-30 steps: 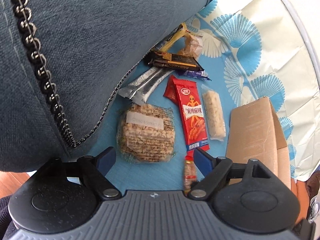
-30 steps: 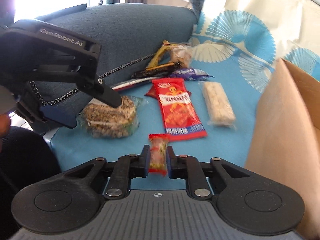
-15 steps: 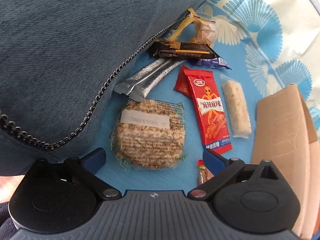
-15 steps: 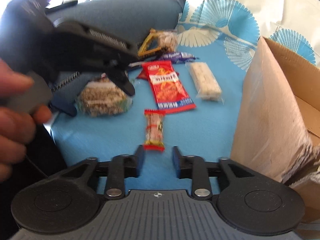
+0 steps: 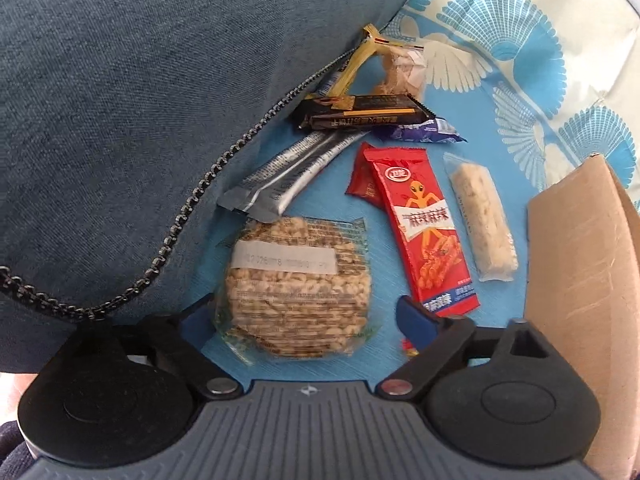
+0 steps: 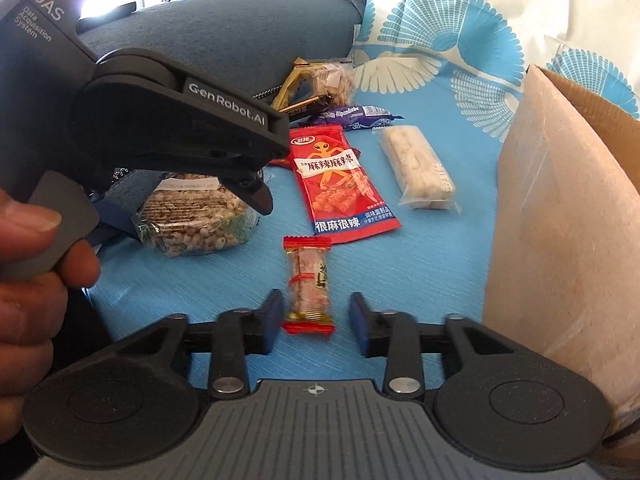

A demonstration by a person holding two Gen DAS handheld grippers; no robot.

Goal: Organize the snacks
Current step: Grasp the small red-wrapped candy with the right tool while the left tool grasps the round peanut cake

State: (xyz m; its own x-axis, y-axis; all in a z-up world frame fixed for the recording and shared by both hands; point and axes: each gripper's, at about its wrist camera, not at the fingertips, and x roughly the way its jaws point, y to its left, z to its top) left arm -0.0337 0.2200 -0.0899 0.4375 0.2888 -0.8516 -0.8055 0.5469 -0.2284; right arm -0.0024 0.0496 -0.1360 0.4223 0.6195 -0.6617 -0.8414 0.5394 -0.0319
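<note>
- Left gripper [image 5: 304,316] points steeply down at the blue cloth [image 5: 384,360], its jaws spread wide on either side of the round puffed-grain cake [image 5: 296,284] in clear wrap; the blue pads sit beside the packet's near edge without pressing it, having just narrowed a little.
- Seen from the right wrist, a hand [image 6: 28,264] at the left edge holds that gripper's grey handle.
- Behind the grain cake a dark blue cushion [image 5: 120,100] with a metal chain [image 5: 192,200] along its edge fills the left of the scene.
- Two silver stick packets [image 5: 288,176] lie just beyond the grain cake, touching its far edge.
- Further back are a black-and-gold bar [image 5: 360,116], a purple wrapper [image 5: 420,130] and a gold-trimmed clear packet [image 5: 400,68], heaped together.
- Red spicy snack packet [image 6: 340,180] lies flat in the middle, partly over a second red packet.
- Small red-ended candy [image 6: 308,284] lies on the cloth just in front of it.
- Right gripper [image 6: 314,320] has its jaws a little apart around the candy's near end, having just been closing, with gaps on both sides and the pads not gripping it.
- Pale rice bar [image 6: 416,168] in clear wrap lies to the right of the red packet, apart from it.
- Cardboard box [image 6: 560,220] stands open at the far right.
</note>
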